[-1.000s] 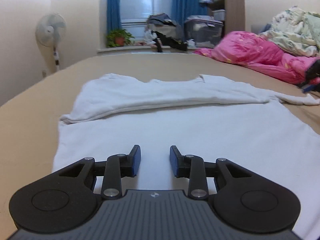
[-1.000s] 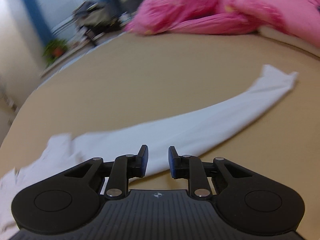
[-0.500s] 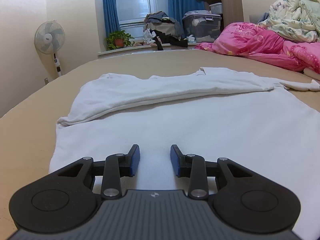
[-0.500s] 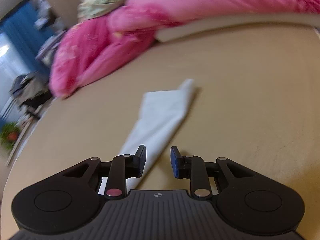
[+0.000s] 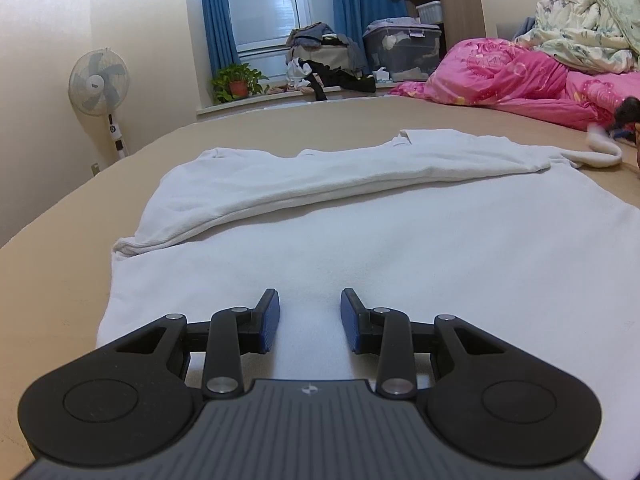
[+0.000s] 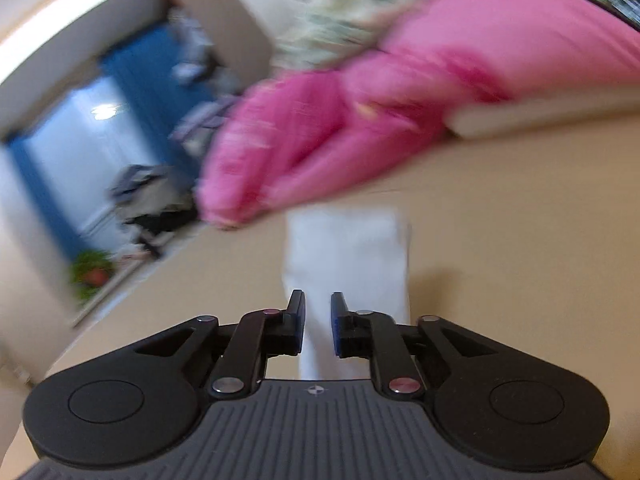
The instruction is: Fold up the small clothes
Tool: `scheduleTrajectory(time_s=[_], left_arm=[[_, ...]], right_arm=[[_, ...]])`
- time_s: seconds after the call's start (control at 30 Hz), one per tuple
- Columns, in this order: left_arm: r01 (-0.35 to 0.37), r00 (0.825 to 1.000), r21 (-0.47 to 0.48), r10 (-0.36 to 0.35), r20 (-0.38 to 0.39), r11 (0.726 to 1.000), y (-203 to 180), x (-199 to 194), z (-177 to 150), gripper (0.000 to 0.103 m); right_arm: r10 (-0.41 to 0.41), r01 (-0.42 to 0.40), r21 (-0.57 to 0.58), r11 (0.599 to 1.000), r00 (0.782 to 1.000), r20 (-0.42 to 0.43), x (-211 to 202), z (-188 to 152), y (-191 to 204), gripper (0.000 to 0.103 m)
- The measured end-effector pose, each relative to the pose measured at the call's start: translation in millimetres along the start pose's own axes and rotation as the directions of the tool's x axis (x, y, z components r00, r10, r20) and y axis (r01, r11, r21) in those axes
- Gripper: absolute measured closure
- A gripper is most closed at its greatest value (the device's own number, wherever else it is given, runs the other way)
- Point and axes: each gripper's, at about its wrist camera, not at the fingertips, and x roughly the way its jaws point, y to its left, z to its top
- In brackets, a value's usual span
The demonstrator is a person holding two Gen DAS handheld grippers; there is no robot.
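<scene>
My left gripper (image 5: 310, 320): jaws apart, empty, low over the shirt's near body.
My right gripper (image 6: 318, 322): jaws narrowly parted, the sleeve (image 6: 346, 256) running between them; whether it was pinched I could not tell.
Progress: early, I judged; one sleeve lay folded across the chest, the other and the body folds remained.
Shirt (image 5: 360, 240): white, soft, spread flat on the tan bed (image 5: 68, 272).

No readable text, labels or numbers.
</scene>
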Motion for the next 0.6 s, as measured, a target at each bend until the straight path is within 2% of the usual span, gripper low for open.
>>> scheduleTrajectory(time_s=[0.03,0.13,0.2,0.27,0.33,0.5,0.53,0.57,0.6], left_arm=[[0.000,1.000,-0.001,0.000,0.001,1.000,0,0,0,0.064],[0.001,1.000,-0.001,-0.001,0.001,1.000,0,1,-1,0.064],[-0.001,1.000,0.001,0.001,0.001,1.000,-1,1,-1,0.064],[-0.003,1.000,0.004,0.003,0.001,1.000,-1,1,-1,0.064],[-0.003,1.000,0.006,0.003,0.000,1.000,0,1,-1,0.064],[-0.002,1.000,0.006,0.002,-0.001,1.000,-1,1,-1,0.064],[-0.002,1.000,0.006,0.002,-0.001,1.000,0,1,-1,0.064],[-0.001,1.000,0.006,0.001,-0.001,1.000,0,1,-1,0.064],[-0.001,1.000,0.005,0.001,-0.001,1.000,-1,1,0,0.064]], right_arm=[[-0.047,0.047,0.011,0.999,0.999,-0.015,5,-1,-7,0.087],[-0.096,0.099,0.106,0.989,0.995,-0.033,11,0,-31,0.087],[-0.140,0.144,0.157,0.977,0.990,-0.036,10,-1,-45,0.080],[-0.137,0.148,0.182,0.972,0.988,-0.072,18,-2,-54,0.079],[-0.117,0.129,0.143,0.981,0.989,-0.092,30,1,-51,0.079],[-0.141,0.144,0.012,0.990,0.982,-0.126,49,3,-31,0.079],[-0.150,0.151,0.004,0.989,0.981,-0.122,49,5,-28,0.085],[-0.159,0.161,0.007,0.987,0.980,-0.122,48,5,-28,0.100],[-0.159,0.164,0.029,0.986,0.980,-0.118,42,7,-30,0.100]])
